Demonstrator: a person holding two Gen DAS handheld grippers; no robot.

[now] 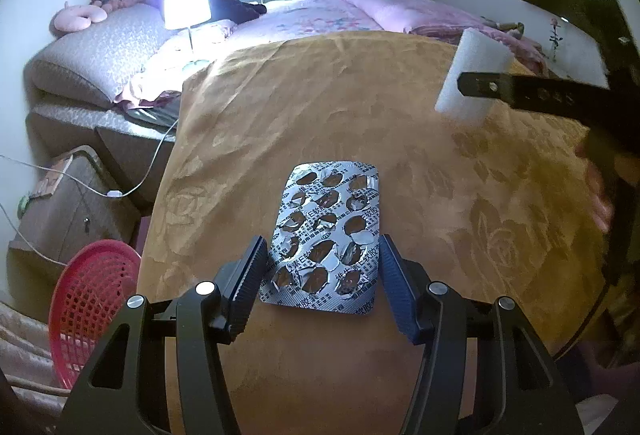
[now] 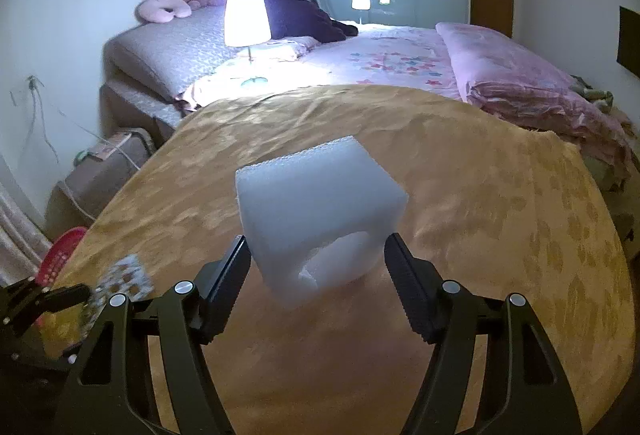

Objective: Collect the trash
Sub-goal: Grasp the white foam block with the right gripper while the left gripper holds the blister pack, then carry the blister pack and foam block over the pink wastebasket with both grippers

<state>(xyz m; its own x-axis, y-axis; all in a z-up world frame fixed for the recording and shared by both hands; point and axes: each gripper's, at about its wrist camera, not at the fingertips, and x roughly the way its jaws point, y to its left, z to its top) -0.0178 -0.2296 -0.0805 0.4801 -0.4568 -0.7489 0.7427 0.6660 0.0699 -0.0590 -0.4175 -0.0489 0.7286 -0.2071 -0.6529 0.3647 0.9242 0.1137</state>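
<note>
Red plastic mesh basket (image 1: 94, 309) sits low at left, beside the table. Left gripper (image 1: 322, 267) clamps a used silver foil blister pack (image 1: 326, 233) by its long edges over the gold patterned tablecloth (image 1: 360, 95). Right gripper (image 2: 318, 269) grasps a white foam block (image 2: 320, 219) with a cut-out, lifted off the cloth.

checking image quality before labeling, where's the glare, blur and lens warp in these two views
Left wrist view: the lit lamp blows out to white; the right gripper and the hand behind it are smeared; the blister pack is sharp. Right wrist view: the same lamp glares; the foam block looks soft; the table edge bows from fisheye.
</note>
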